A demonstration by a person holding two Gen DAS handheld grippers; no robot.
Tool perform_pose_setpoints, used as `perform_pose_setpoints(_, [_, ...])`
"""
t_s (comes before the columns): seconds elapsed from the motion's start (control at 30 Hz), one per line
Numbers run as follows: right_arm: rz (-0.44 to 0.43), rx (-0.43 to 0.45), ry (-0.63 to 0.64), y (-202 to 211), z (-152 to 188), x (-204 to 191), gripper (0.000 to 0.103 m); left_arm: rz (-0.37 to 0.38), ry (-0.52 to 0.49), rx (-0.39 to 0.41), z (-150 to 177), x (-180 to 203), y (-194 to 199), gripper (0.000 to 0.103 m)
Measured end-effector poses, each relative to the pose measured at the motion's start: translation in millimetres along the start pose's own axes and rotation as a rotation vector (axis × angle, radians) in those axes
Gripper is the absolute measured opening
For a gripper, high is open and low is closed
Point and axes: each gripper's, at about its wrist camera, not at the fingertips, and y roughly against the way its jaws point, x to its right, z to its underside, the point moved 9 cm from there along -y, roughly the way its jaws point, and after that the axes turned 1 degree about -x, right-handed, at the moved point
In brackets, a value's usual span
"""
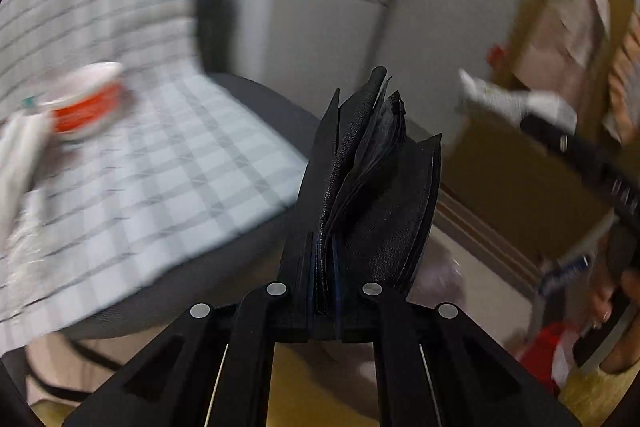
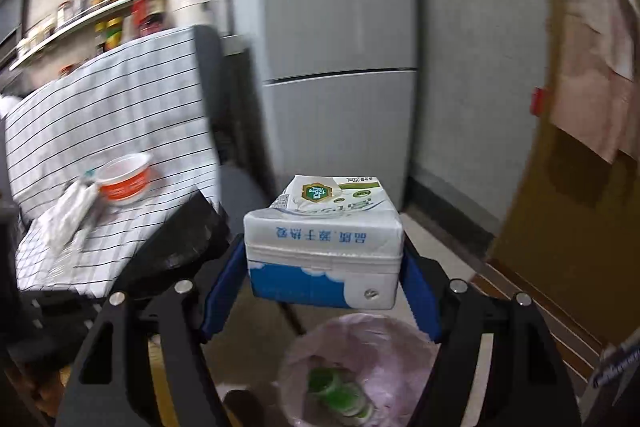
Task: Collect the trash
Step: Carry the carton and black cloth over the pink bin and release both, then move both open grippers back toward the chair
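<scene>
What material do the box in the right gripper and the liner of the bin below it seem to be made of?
Milk carton: probably coated paperboard, slightly glossy, with folded seams, creased corners and printed faces. Bin liner: seems thin plastic film, pale pink and translucent, wrinkled along the rim; a green item shows inside.

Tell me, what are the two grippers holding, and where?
The right gripper clamps a milk carton by its two sides. The left gripper pinches folded black material along its length.

Below the right gripper and its carton, the bin mouth lies open, only a green bottle inside. The chair crowds the left, the fridge blocks ahead, a wooden door walls the right.
</scene>
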Motion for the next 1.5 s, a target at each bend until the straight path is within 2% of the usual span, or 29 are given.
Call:
perform_pose_setpoints(0.13, [0.036,-0.016,-0.047,-2.4,8.6,34.9,0.071,0.072,-0.076,-0.062,3.4,49.6,-36.7,0.008])
perform_pose_setpoints(0.2, [0.048,-0.021,-0.064,-3.0,12.9,46.6,0.071,0.086,-0.113,-0.082,6.1,68.5,-52.1,0.014])
perform_pose_setpoints(0.23, [0.056,-0.023,-0.073,-2.9,15.1,53.1,0.071,0.092,-0.127,-0.094,7.0,76.5,-61.2,0.019])
perform_pose_setpoints(0.3, [0.068,-0.031,-0.082,-2.5,19.6,62.1,0.071,0.088,-0.145,-0.112,8.1,83.4,-74.3,0.049])
perform_pose_setpoints(0.37, [0.074,-0.054,-0.092,-5.6,28.3,69.0,0.071,0.09,-0.15,-0.107,9.8,85.4,-76.5,0.056])
perform_pose_setpoints(0.47, [0.078,-0.089,-0.103,-11.1,43.0,75.1,0.071,0.081,-0.141,-0.095,9.5,76.0,-69.7,0.056])
perform_pose_setpoints(0.63, [0.078,-0.198,-0.125,-33.7,70.2,69.5,0.073,0.033,-0.077,-0.045,-0.3,43.2,-50.1,0.056])
perform_pose_setpoints(0.7, [0.109,-0.245,-0.127,-43.4,80.1,68.4,0.08,0.011,-0.054,-0.027,-3.0,29.7,-40.4,0.056])
perform_pose_setpoints(0.83, [0.154,-0.243,-0.109,-44.3,77.2,62.5,0.081,-0.044,-0.003,0.017,-9.1,-3.0,-17.7,0.056])
perform_pose_setpoints(1.0, [0.119,-0.2,-0.076,-38.6,57.8,38.8,0.081,-0.109,0.038,0.05,-5.8,-31.1,6.3,0.057])
perform_pose_setpoints(1.17, [0.029,-0.158,-0.022,-34.5,37.2,-7.5,0.081,-0.163,0.085,0.054,6.0,-59.6,25.8,0.06])
perform_pose_setpoints(1.5, [-0.286,-0.14,0.146,-30.5,15.3,-151.0,0.081,-0.355,0.273,0.054,50.9,-159.6,90.5,0.068])
